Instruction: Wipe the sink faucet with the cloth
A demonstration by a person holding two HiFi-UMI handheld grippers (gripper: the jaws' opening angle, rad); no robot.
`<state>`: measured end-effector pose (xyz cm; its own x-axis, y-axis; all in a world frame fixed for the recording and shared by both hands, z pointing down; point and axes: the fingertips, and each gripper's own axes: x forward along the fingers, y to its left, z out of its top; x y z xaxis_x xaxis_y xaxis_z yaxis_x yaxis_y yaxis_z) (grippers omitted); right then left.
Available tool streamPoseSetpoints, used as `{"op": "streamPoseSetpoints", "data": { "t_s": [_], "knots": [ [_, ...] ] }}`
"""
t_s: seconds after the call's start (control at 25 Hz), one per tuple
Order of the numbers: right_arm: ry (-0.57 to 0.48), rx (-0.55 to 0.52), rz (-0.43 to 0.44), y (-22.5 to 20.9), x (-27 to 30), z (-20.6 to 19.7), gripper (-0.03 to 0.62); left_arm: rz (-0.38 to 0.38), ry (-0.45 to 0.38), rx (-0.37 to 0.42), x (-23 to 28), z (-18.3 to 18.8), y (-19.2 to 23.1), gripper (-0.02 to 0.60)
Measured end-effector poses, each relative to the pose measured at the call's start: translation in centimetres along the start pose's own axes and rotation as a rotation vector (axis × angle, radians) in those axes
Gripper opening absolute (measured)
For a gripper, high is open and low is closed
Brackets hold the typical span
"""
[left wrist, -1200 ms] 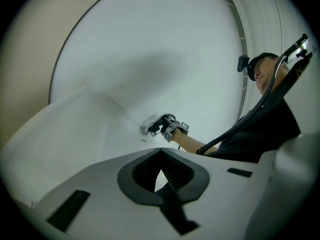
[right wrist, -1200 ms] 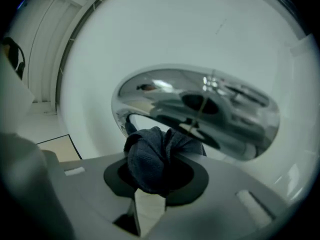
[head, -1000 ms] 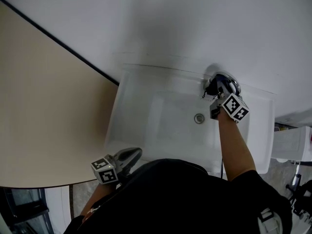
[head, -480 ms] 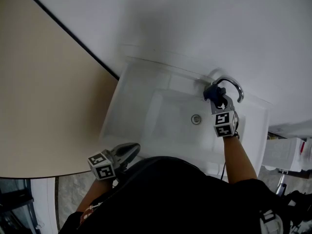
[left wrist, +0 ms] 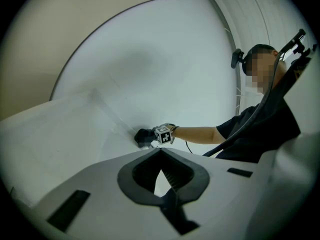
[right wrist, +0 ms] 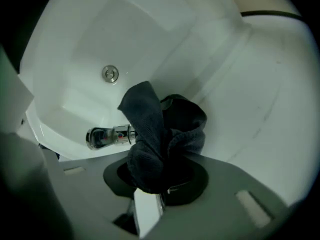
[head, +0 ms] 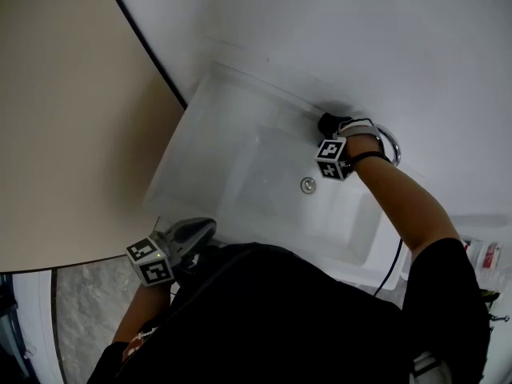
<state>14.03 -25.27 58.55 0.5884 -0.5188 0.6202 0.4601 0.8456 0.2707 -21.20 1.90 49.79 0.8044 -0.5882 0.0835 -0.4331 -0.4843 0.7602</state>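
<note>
The white sink [head: 240,134] has a chrome faucet [head: 390,144] at its back rim. My right gripper [head: 328,138] is shut on a dark blue cloth [head: 330,123] and holds it against the faucet's base, on the side away from the arc. In the right gripper view the bunched cloth [right wrist: 162,134] fills the jaws and covers the faucet's body; a chrome stub [right wrist: 107,136] sticks out beside it. My left gripper [head: 196,232] hangs at the sink's front rim, shut and holding nothing; its closed jaws [left wrist: 161,156] point level towards the cloth [left wrist: 144,136].
The drain [head: 308,185] lies in the basin below the right hand. A beige panel [head: 72,118] borders the sink on the left, over a marble floor [head: 84,310]. A black cable [head: 394,266] hangs from the right arm. A white unit [head: 484,250] stands at the right.
The right gripper has rolled over and dropped from the faucet's arc to its base, taking the cloth along. The head view has swung; the left gripper stays by the front rim.
</note>
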Motion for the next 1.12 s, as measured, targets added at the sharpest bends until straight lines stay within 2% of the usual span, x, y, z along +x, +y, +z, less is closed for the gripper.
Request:
{"op": "streamPoseSetpoints", "data": {
  "t_s": [0.16,0.24,0.36,0.52,0.64,0.92,1.04,1.12],
  "knots": [
    [0.107,-0.058,0.103,0.2,1.0,-0.1,0.084,0.03,-0.05,0.004,-1.9,1.1,0.8,0.0],
    [0.089,-0.073,0.135,0.1,0.8,0.5,0.086,0.045,-0.066,-0.001,-2.7,1.2,1.4,0.0],
    [0.009,-0.034,0.166,1.0,0.2,1.8,0.084,0.048,-0.072,-0.008,-2.9,1.2,1.5,0.0],
    [0.072,-0.051,0.144,1.1,2.0,2.8,0.084,0.037,-0.039,-0.004,-1.9,0.9,1.5,0.0],
    [0.108,-0.064,0.184,1.3,3.7,4.2,0.084,0.033,-0.02,0.001,-1.4,0.6,1.0,0.0],
    [0.071,-0.1,0.217,2.2,6.2,6.7,0.084,0.086,-0.022,-0.019,-2.8,-0.5,1.1,0.0],
    [0.048,-0.082,0.247,2.3,5.6,6.2,0.083,0.082,-0.031,-0.017,-3.0,-0.8,0.7,0.0],
    [0.019,-0.047,0.303,2.5,4.1,5.1,0.083,0.071,-0.042,-0.013,-3.0,-0.6,0.8,0.0]
  ]
}}
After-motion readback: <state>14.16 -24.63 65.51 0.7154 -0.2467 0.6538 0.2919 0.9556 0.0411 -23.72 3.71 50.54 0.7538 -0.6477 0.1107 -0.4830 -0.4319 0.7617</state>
